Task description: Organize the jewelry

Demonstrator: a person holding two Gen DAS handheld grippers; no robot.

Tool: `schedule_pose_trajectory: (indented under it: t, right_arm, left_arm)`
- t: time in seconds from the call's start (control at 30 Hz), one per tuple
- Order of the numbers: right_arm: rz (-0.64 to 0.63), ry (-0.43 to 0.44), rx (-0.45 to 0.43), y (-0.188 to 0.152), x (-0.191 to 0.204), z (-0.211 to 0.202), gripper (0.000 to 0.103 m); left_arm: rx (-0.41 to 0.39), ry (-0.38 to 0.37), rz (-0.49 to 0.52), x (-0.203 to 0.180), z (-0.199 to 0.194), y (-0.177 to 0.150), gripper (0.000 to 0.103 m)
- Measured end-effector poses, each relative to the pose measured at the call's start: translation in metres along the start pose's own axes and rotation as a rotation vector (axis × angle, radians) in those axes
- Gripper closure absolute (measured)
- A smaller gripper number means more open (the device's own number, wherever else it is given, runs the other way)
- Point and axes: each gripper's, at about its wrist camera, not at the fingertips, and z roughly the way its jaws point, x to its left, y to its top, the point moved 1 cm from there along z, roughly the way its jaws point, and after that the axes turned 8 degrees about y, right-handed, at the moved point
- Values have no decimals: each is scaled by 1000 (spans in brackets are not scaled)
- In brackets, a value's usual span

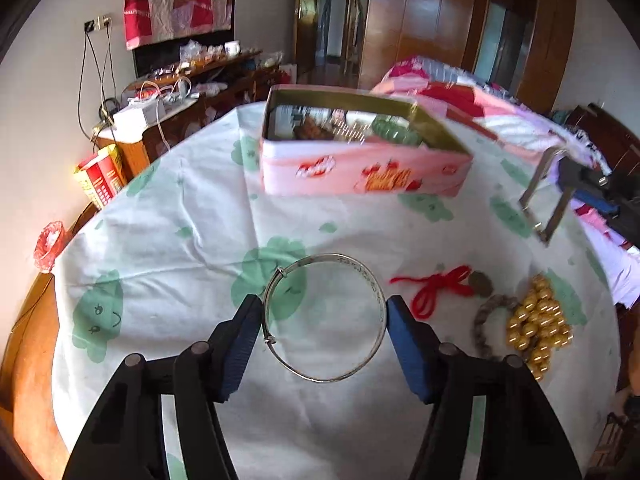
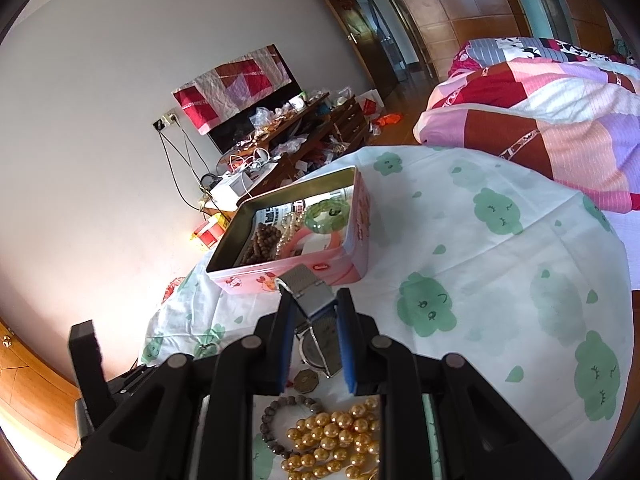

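Silver first: a thin round silver bangle (image 1: pixel 326 318) sits lower centre of my left view, pinched across its width between the blue pads of my left gripper (image 1: pixel 325 346), jaws wide but clamped on it, lifted clear of the cloud-print tablecloth (image 1: pixel 180 216) so it can travel. The open pink biscuit tin (image 1: pixel 360 178) waits upper centre, already holding brown beads, pearls and a green bangle, so I judge that's the destination. In my right view, my right gripper (image 2: pixel 314 344) is squeezed on a steel mesh-strap watch (image 2: pixel 316 316), strap poking up toward the tin. Lower down, the gold bead necklace (image 2: pixel 336 436) and grey bead bracelet (image 2: pixel 280 416) lie unsorted, touching each other. The red cord pendant (image 1: pixel 440 286) lies lower right of my left view.
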Motion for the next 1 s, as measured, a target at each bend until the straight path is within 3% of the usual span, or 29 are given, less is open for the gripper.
schedule_pose_trajectory:
  t: [0.33, 0.7, 1.0]
  right_arm:
    - [-7, 26, -38, 23, 3, -1, 80]
    - [-87, -26, -69, 63, 7, 47, 80]
    - [-142, -81, 55, 64, -3, 112, 80]
  left_arm:
    - [-176, -60, -45, -8, -30, 47, 39]
    - [-206, -23, -43, -19, 16, 100, 39]
    - [-187, 14, -43, -20, 61, 120, 39]
